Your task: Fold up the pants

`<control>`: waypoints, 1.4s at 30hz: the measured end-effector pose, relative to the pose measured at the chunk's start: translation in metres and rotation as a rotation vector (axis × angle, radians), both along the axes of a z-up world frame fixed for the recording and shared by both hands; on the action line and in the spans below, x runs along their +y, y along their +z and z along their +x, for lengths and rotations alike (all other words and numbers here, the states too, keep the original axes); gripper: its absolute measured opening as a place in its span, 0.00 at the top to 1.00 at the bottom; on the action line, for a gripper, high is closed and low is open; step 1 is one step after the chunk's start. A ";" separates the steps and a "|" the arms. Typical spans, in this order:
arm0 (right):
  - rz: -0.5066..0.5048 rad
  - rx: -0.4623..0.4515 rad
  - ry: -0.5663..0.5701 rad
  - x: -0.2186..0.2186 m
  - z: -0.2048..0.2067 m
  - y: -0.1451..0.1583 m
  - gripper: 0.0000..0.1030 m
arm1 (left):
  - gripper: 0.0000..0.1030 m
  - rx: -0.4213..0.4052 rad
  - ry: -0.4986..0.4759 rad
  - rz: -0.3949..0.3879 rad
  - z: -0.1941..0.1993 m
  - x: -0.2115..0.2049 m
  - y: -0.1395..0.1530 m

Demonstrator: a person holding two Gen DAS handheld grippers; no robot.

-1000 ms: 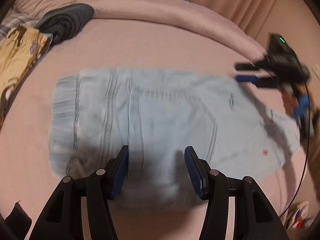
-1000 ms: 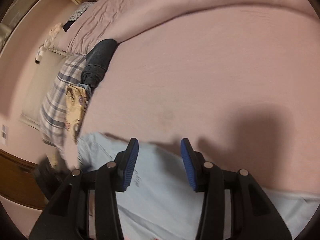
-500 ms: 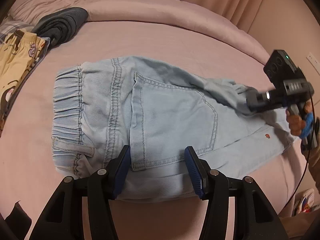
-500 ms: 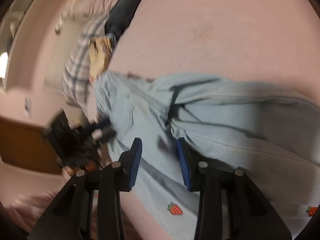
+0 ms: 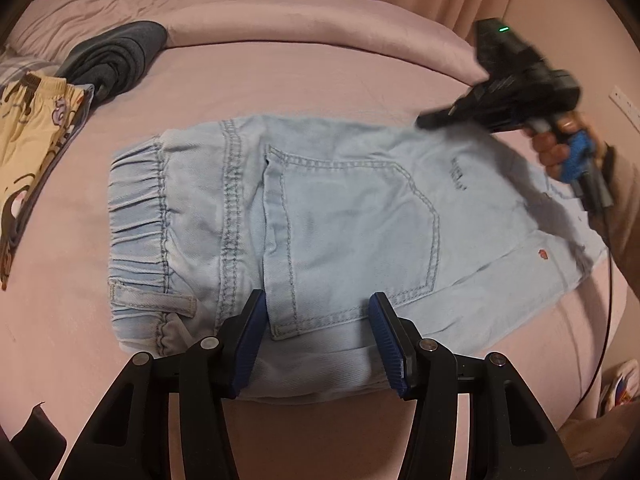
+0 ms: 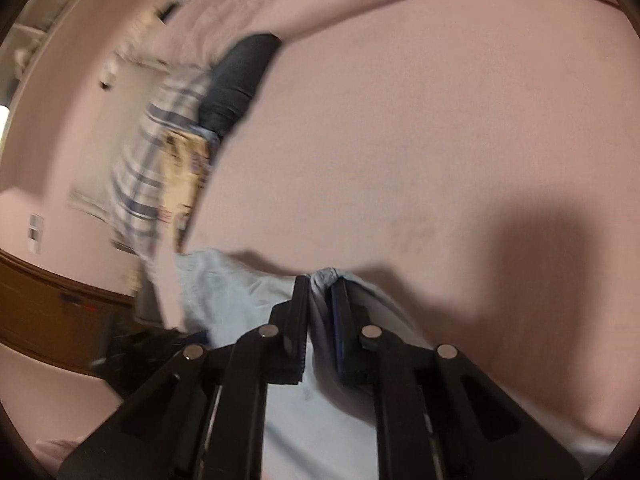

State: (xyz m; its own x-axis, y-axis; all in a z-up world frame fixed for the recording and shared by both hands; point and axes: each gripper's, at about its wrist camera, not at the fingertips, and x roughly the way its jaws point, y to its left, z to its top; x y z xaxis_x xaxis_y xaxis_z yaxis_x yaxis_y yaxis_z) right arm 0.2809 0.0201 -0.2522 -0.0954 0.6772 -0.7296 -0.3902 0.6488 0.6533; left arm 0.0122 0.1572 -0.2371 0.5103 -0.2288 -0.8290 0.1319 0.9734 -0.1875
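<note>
Light blue denim pants (image 5: 340,216) lie folded lengthwise on the pink bed, elastic waistband at the left, back pocket up, legs running right. My left gripper (image 5: 316,320) is open and empty, hovering over the pants' near edge by the pocket. My right gripper (image 5: 436,120) shows in the left wrist view at the far right edge of the pants, blurred. In the right wrist view it (image 6: 321,286) is shut on a bunched fold of the pants (image 6: 240,304), at their far edge.
A folded dark grey garment (image 5: 116,56) and a yellow patterned one (image 5: 28,136) lie at the bed's left, on a plaid cloth (image 6: 136,168). A rolled pink duvet (image 5: 320,12) runs along the back. A wooden frame (image 6: 48,304) is at the left.
My right gripper has closed on the far edge of the pants and swung up from the leg area. The pants now lie flatter. My left gripper has hardly moved.
</note>
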 end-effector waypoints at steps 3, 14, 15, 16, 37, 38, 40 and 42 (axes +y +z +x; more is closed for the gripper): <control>-0.127 -0.050 0.078 0.021 0.009 -0.017 0.90 | 0.47 0.009 0.005 0.007 0.001 0.002 0.001; -0.189 -0.146 -0.036 -0.038 0.029 0.028 0.56 | 0.47 -0.074 -0.021 -0.020 0.005 0.004 0.058; -0.197 -0.198 -0.037 -0.041 0.022 0.037 0.58 | 0.47 -0.085 -0.025 -0.032 0.011 0.001 0.060; -0.188 -0.239 -0.023 -0.042 0.011 0.045 0.64 | 0.47 -0.093 -0.028 -0.035 0.021 -0.003 0.062; -0.304 -0.349 -0.353 -0.173 -0.080 0.049 0.83 | 0.49 -0.004 0.136 0.008 0.031 0.026 0.031; -0.376 -0.378 -0.402 -0.190 -0.091 0.054 0.81 | 0.49 0.002 0.125 0.016 0.024 0.025 0.027; -0.489 -0.389 -0.499 -0.236 -0.108 0.056 0.79 | 0.49 0.036 0.125 0.049 0.021 0.024 0.014; -0.575 -0.351 -0.568 -0.275 -0.121 0.046 0.78 | 0.49 0.053 0.120 0.063 0.019 0.022 0.002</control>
State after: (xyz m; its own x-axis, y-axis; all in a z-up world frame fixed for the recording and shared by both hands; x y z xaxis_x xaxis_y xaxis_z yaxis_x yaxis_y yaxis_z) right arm 0.1601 -0.2547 -0.2065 0.4383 0.0729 -0.8959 -0.0255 0.9973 0.0687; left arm 0.0309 0.1791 -0.2356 0.4860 -0.1157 -0.8663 0.0052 0.9916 -0.1295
